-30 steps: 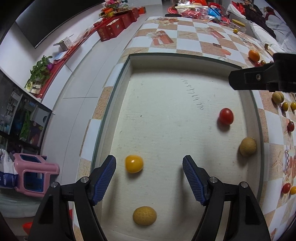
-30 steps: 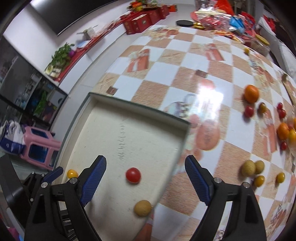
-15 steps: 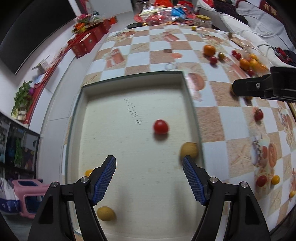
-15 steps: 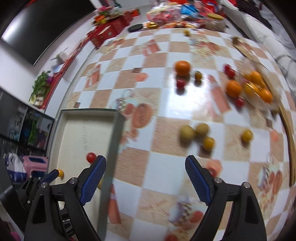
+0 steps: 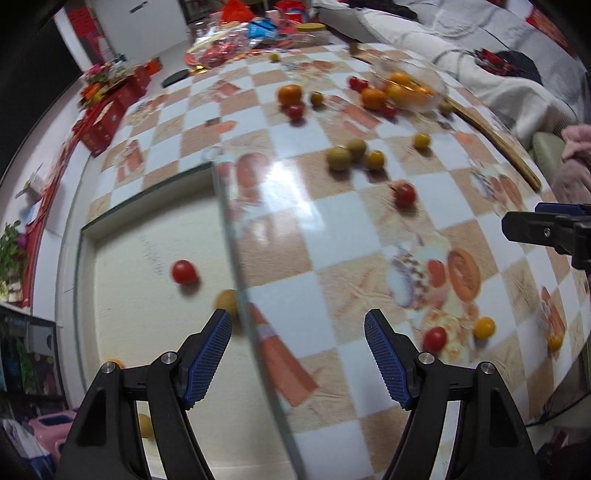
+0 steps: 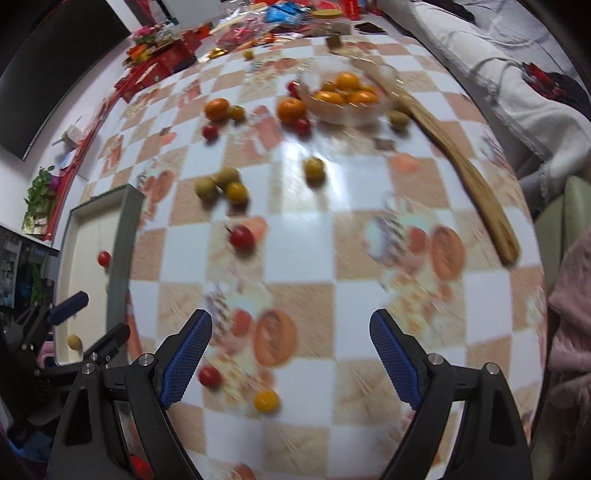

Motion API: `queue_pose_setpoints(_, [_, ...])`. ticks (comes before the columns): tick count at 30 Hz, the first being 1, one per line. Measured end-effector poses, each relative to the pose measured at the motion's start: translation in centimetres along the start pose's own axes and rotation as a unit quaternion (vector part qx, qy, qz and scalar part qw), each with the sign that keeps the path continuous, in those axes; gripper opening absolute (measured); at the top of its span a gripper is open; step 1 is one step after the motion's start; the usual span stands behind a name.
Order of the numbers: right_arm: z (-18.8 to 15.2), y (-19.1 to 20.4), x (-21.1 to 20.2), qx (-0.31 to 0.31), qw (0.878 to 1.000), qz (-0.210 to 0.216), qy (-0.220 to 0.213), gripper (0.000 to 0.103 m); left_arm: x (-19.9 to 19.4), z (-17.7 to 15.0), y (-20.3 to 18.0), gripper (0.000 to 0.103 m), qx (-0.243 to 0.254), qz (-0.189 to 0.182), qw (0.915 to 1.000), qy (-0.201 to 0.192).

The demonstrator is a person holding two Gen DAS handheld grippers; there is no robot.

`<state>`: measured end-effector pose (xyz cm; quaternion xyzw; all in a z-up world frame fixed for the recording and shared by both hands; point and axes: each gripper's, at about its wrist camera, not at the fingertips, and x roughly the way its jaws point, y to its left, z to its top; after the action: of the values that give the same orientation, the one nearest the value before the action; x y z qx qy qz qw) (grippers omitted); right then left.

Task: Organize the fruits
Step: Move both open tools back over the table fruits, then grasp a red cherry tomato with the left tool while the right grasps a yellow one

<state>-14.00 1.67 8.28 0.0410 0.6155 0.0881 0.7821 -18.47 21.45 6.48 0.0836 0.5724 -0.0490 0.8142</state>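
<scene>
My left gripper (image 5: 298, 354) is open and empty above the right wall of the cream tray (image 5: 147, 295). The tray holds a red tomato (image 5: 184, 271), a tan fruit (image 5: 227, 301) and yellow fruits at its near left. My right gripper (image 6: 290, 354) is open and empty over the checkered table (image 6: 306, 258). Near it lie a red tomato (image 6: 209, 376) and a yellow fruit (image 6: 266, 401). Another red tomato (image 6: 242, 238) lies further out. A cluster of green and yellow fruits (image 6: 221, 186) lies beyond. A glass bowl (image 6: 345, 96) holds oranges.
A long wooden spatula (image 6: 461, 166) lies at the table's right. Loose oranges (image 6: 217, 109) and tomatoes sit near the bowl. Red boxes and snack bags (image 6: 258, 22) crowd the far end. A sofa with blankets (image 6: 517, 92) runs along the right.
Both grippers have swung right, away from the tray and over the checkered table. The loose fruits and the bowl have come into view. Both stay open.
</scene>
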Motion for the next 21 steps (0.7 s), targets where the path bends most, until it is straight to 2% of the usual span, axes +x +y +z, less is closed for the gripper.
queue_pose_setpoints(3, [-2.9, -2.2, -0.6, 0.011, 1.0, -0.021, 0.011, 0.09, 0.4, -0.6, -2.1, 0.076, 0.02, -0.015, 0.9996, 0.014])
queue_pose_setpoints(9, [-8.1, -4.7, -0.5, 0.039, 0.998, -0.035, 0.042, 0.09, 1.0, -1.5, -5.2, 0.076, 0.052, -0.035, 0.9976, 0.03])
queue_pose_setpoints(14, [-12.6, -6.2, -0.9, 0.06, 0.995, -0.057, 0.048, 0.09, 1.4, -1.4, -7.1, 0.076, 0.066, -0.049, 0.9962, 0.03])
queue_pose_setpoints(21, [-15.2, -7.7, -0.4, 0.082, 0.993, -0.07, 0.05, 0.09, 3.0, -1.0, -8.6, 0.076, 0.072, -0.057, 0.9952, 0.034])
